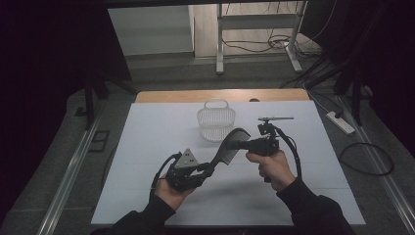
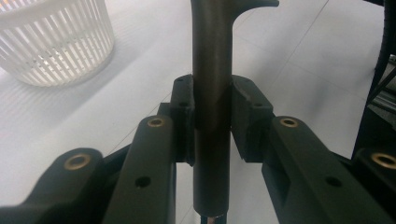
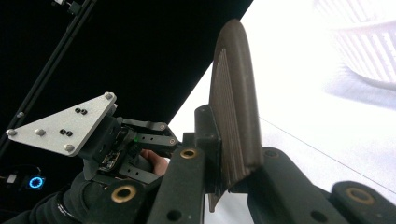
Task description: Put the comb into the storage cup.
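High view: a dark comb (image 1: 229,145) is held above the white table (image 1: 147,147), spanning between the left gripper (image 1: 208,169) and the right gripper (image 1: 235,144), in front of a white basket (image 1: 216,122). Left gripper view: the jaws are clamped on the comb's handle (image 2: 211,93), pads pressing both sides; the basket (image 2: 56,42) stands beyond, at upper left. Right gripper view: the jaws are pinched on the toothed end (image 3: 233,102), the teeth visible; the left gripper (image 3: 161,142) shows farther off with its grey plate (image 3: 60,123).
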Available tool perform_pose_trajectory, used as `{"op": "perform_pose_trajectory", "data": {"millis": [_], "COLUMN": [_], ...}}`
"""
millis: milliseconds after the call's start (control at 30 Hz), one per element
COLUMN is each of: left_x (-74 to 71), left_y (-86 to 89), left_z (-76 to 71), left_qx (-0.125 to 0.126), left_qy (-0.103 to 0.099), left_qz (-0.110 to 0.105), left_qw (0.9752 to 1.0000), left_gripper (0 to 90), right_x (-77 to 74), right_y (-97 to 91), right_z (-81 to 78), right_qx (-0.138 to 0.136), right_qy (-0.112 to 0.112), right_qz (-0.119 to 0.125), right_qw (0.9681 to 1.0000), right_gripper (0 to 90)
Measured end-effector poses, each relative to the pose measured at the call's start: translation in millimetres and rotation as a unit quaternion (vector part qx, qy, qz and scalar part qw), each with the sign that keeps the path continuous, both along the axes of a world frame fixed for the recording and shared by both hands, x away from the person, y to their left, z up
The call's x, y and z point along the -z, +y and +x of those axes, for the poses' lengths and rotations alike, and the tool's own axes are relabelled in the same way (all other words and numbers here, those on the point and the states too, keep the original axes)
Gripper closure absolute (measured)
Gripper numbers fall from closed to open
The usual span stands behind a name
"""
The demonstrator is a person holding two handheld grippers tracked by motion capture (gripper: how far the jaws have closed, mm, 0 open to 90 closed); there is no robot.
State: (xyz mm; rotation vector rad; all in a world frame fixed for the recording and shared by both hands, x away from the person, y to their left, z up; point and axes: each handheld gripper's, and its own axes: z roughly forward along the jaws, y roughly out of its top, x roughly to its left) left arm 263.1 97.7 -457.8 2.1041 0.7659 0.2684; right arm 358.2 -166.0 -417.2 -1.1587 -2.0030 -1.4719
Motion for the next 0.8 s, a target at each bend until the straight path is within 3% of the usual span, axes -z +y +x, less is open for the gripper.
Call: {"op": "perform_pose_trajectory", "data": {"millis": [133, 500, 800], "left_x": [-0.1, -1.2, -2.0], "left_y": [-0.6, 4.6, 8.6], "left_z": [-0.4, 3.0, 2.5], "left_qx": [0.002, 0.002, -0.005], "left_qy": [0.000, 0.026, 0.033], "left_qz": [-0.001, -0.023, -0.028], "left_qw": [1.0000, 0.9994, 0.9990], "left_gripper": [68.2, 48.2, 32.0], "right_x": [-0.2, -2.0, -4.1], "right_y": [0.3, -2.7, -6.7], "right_z": [-0.8, -2.6, -3.7], "right_qx": [0.002, 0.007, 0.008], "right_qy": [-0.005, -0.028, -0.045], "right_qz": [-0.001, -0.006, -0.004], "right_qw": [1.0000, 0.9996, 0.9990], "right_gripper": [85.9, 85.9, 85.8]}}
